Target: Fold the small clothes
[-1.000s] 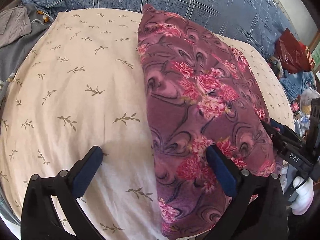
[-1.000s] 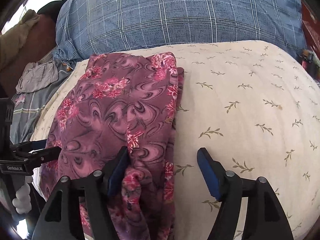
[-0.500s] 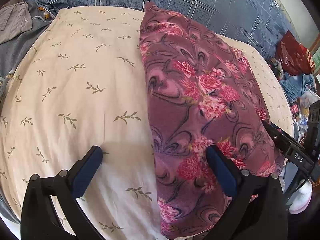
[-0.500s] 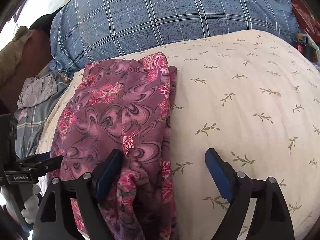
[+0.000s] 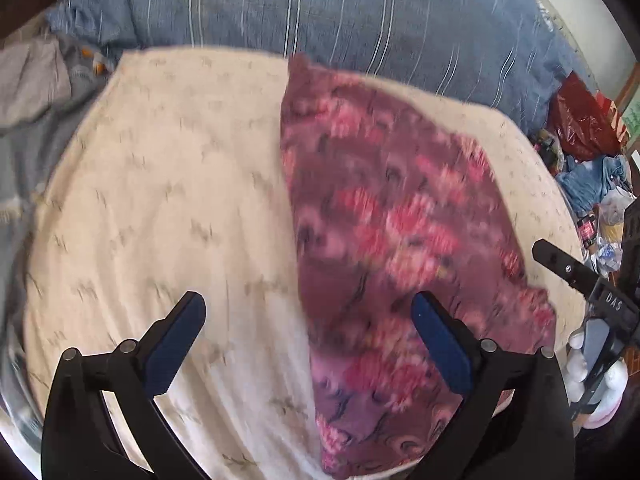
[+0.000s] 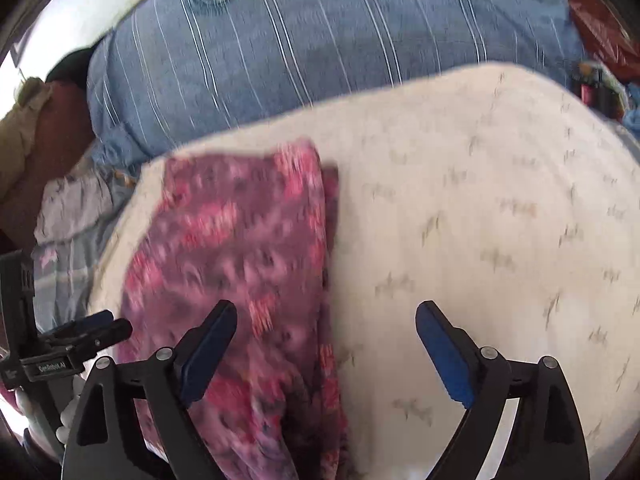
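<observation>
A purple garment with pink flowers (image 5: pixel 392 240) lies folded in a long strip on a cream leaf-print sheet (image 5: pixel 168 208). My left gripper (image 5: pixel 308 320) is open and empty above the garment's near left edge. In the right wrist view the garment (image 6: pixel 240 248) lies left of centre. My right gripper (image 6: pixel 326 320) is open and empty, straddling the garment's right edge. Both views are motion-blurred. The other gripper shows at each view's edge: the right one in the left wrist view (image 5: pixel 592 292) and the left one in the right wrist view (image 6: pixel 68 344).
A blue plaid quilt (image 5: pixel 320 12) lies bunched along the far side of the bed. Grey clothing (image 5: pixel 28 80) lies at the far left. A red bag (image 5: pixel 584 124) and clutter sit off the bed at the right.
Both grippers have pulled back and up from the garment, so the scene sits lower and farther in both views. The views are now blurred. The garment has not moved.
</observation>
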